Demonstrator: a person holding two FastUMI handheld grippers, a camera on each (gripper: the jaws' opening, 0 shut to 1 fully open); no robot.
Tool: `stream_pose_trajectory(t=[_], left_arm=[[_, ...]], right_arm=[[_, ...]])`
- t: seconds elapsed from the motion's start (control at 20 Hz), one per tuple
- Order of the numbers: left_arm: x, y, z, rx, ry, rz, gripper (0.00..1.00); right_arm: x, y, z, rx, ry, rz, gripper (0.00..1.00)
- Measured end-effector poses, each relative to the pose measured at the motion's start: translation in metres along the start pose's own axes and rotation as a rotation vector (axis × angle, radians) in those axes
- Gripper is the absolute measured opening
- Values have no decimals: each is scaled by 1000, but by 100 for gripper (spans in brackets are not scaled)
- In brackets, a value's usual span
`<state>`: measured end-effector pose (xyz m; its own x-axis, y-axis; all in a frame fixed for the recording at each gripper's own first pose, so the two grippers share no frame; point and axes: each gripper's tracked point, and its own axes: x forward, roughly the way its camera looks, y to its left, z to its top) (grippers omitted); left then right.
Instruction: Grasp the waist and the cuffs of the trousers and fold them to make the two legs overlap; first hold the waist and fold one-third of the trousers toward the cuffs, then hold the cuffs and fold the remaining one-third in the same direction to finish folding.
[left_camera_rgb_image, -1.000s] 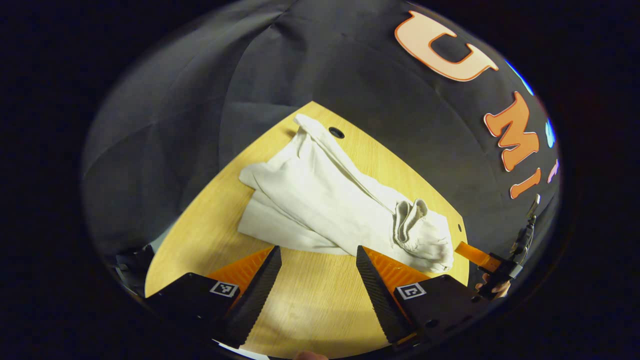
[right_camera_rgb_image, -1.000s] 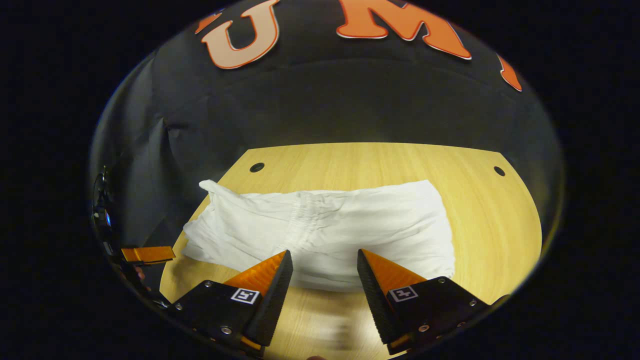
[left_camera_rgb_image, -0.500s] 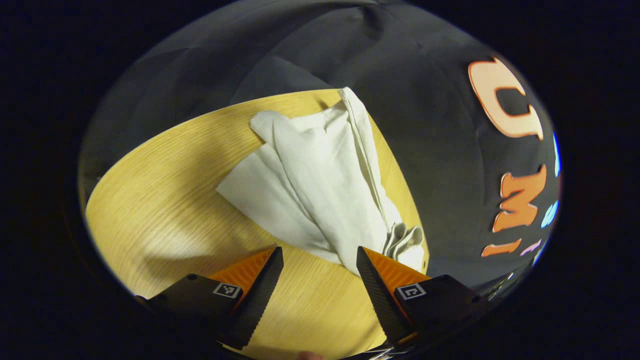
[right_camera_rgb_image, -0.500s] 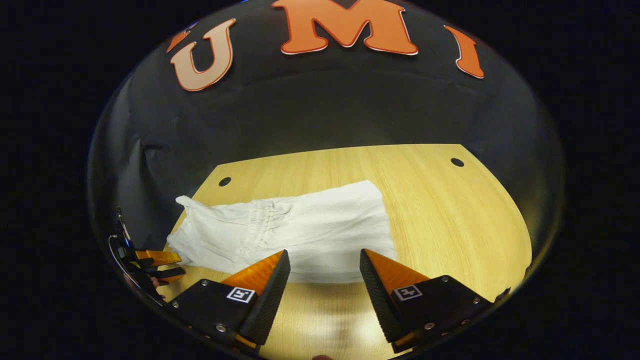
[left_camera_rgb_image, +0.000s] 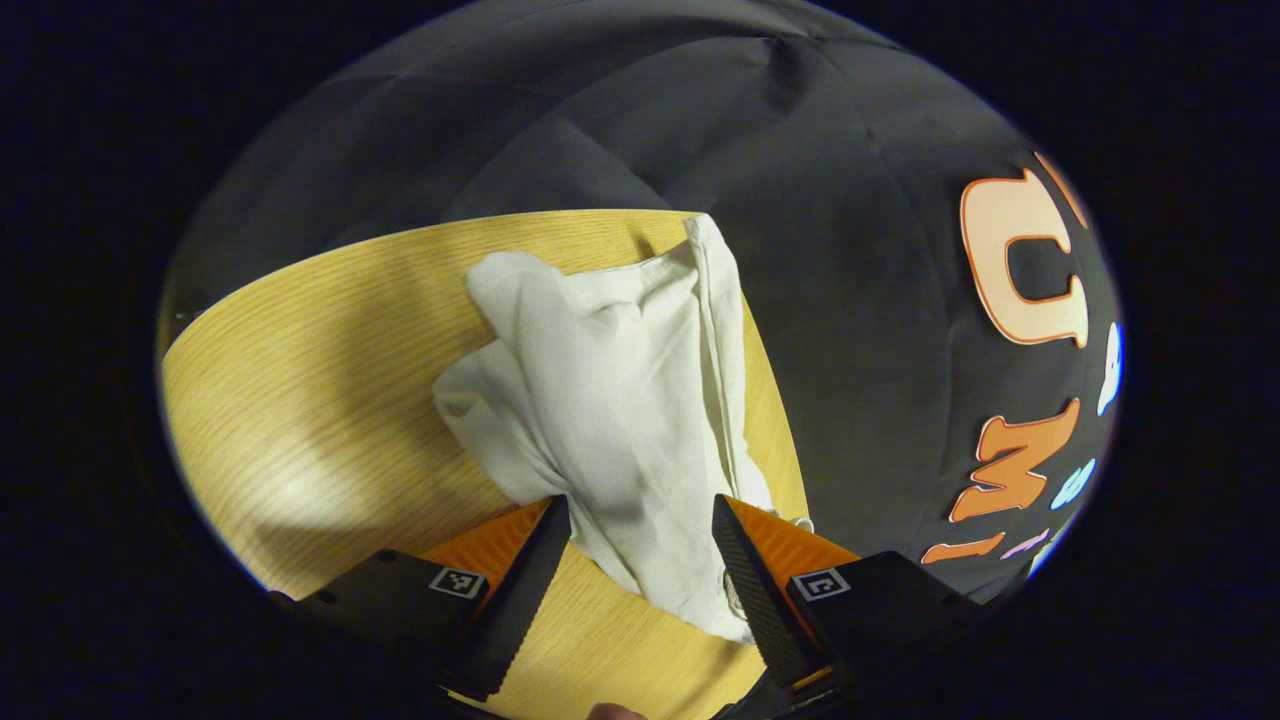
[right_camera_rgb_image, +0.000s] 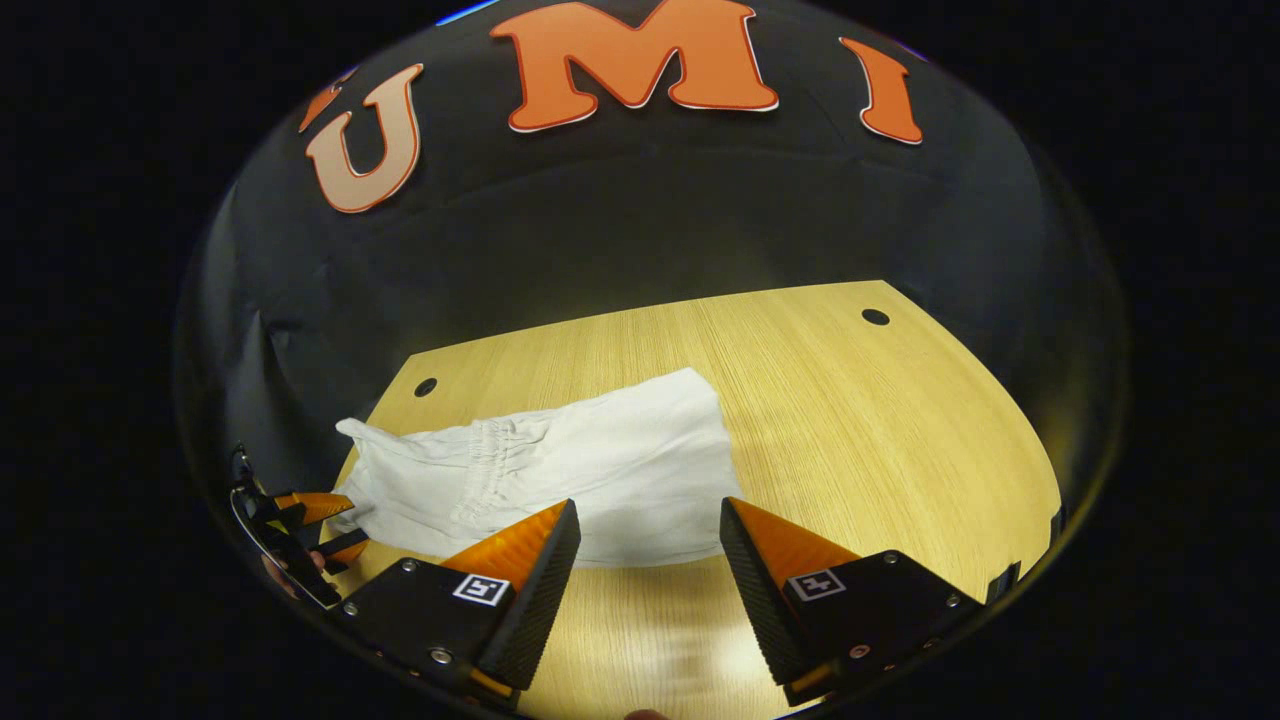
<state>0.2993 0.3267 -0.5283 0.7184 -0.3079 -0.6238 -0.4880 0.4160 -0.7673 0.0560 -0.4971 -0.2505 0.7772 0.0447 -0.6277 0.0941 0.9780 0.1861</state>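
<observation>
The left gripper (left_camera_rgb_image: 637, 560) has come closer, its jaws apart around the end of the trousers (left_camera_rgb_image: 610, 390); right gripper (right_camera_rgb_image: 648, 570) stays apart above the table (right_camera_rgb_image: 880, 420), so a grasp seems next

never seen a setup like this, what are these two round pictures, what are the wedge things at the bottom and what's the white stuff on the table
Nobody is running a robot arm here: a person holds a two-finger gripper in each hand, and a fisheye camera rides on each one, hence two round pictures. The wedges are each gripper's own fingers. In the left gripper view, the left gripper is open, with white trousers lying between its fingers on the wooden table, not pinched as far as I can tell. In the right gripper view, the right gripper is open and holds nothing, just short of the trousers. The left gripper also shows there, far off at the trousers' left end.
</observation>
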Motion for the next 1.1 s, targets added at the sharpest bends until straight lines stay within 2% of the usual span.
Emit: stream_pose_trajectory(t=[0.25,0.35,0.65,0.8,1.0,1.1], left_arm=[[24,-15,12,-10,-9,-31,95],[34,-8,13,-9,-8,-13,92],[43,11,8,-68,-36,48,13],[32,8,10,-14,-63,88,10],[7,-21,10,54,-104,68,7],[-5,-36,11,102,-129,57,9]], right_arm=[[-3,-13,-12,25,15,-27,86],[-13,-30,-13,38,20,-43,86],[-17,-61,-7,57,31,-57,87],[-16,-65,3,48,25,-34,87],[-15,-68,11,28,15,-2,88],[-17,-74,13,35,9,11,88]])
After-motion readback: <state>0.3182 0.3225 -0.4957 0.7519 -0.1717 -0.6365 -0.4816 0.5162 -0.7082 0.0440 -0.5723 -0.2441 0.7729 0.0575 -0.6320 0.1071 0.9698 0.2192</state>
